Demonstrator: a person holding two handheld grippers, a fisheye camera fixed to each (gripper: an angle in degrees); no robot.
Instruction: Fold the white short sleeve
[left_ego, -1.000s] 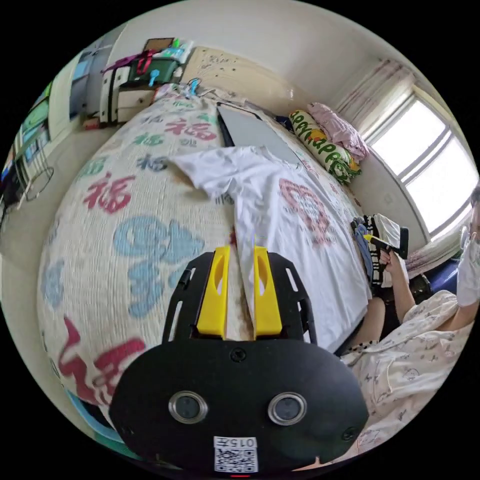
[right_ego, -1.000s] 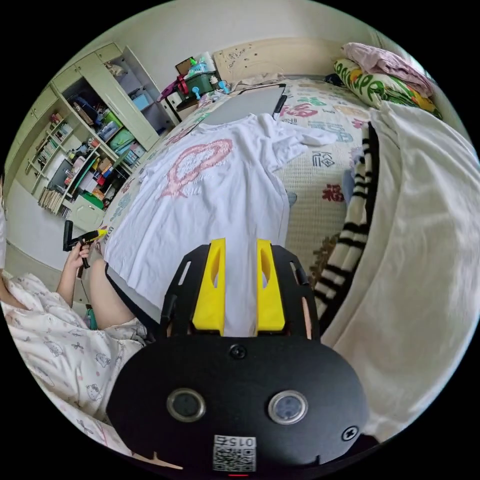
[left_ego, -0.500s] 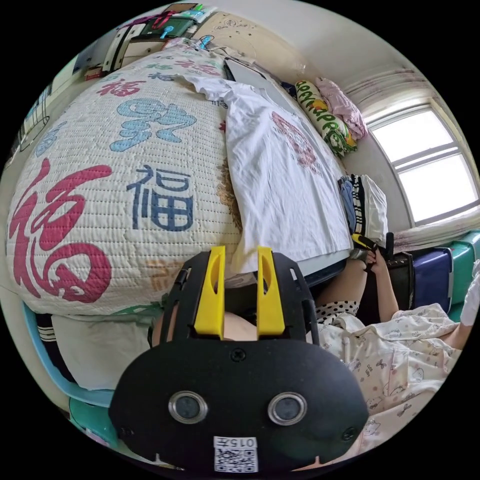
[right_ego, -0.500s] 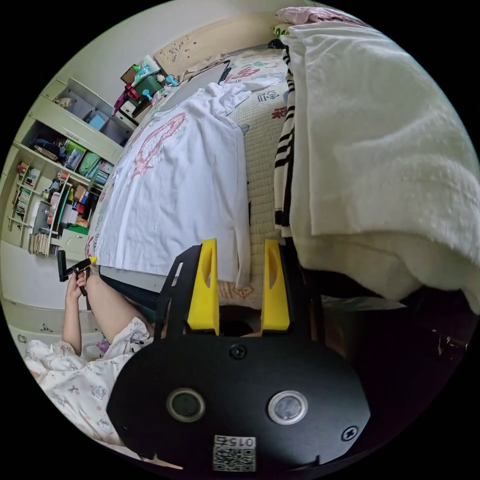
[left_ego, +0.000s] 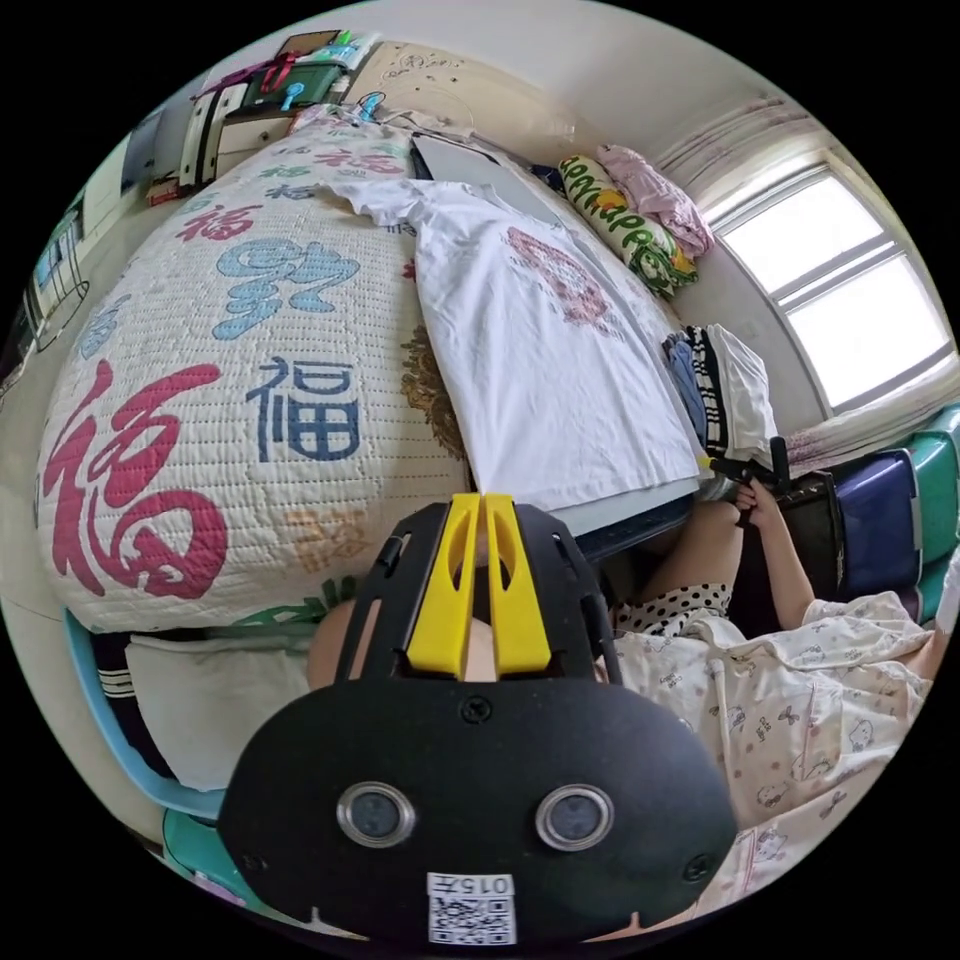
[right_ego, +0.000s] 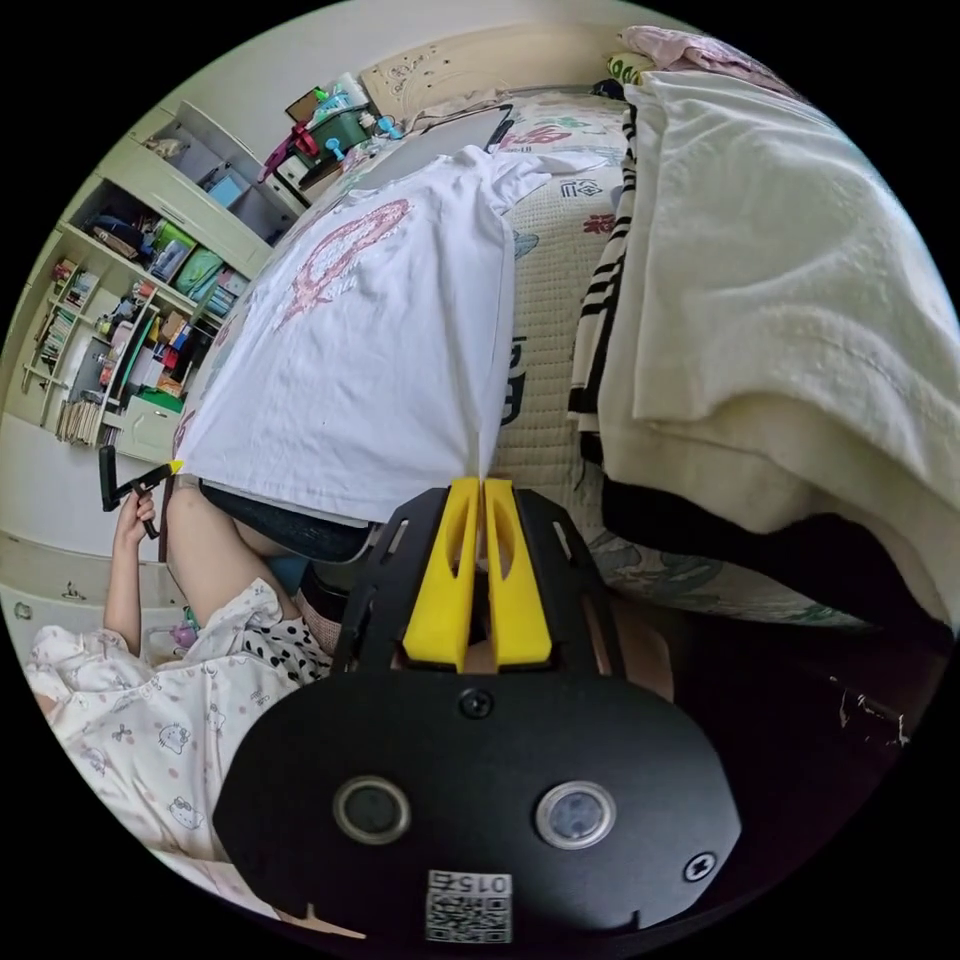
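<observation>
pinching both bottom corners, we've got the left gripper (left_ego: 478, 500) and right gripper (right_ego: 478, 485) clamped on the white shirt (left_ego: 540, 360), lying flat on the quilt (left_ego: 250, 380); light, floppy cotton, best held at the hem.

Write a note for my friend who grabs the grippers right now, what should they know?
Left gripper: jaws closed at the near hem corner of the white T-shirt; looks pinched on it.
Right gripper: jaws closed on the other near hem corner.
The shirt lies spread flat, print up, on the patterned quilt, its hem at the bed's near edge and its sleeves spread at the far end. Folded clothes are piled beside it.
Done: shirt laid out, both bottom corners gripped.
Left: no fold made yet. Probably lift the hem and carry it towards the collar, then tidy the sleeves.
</observation>
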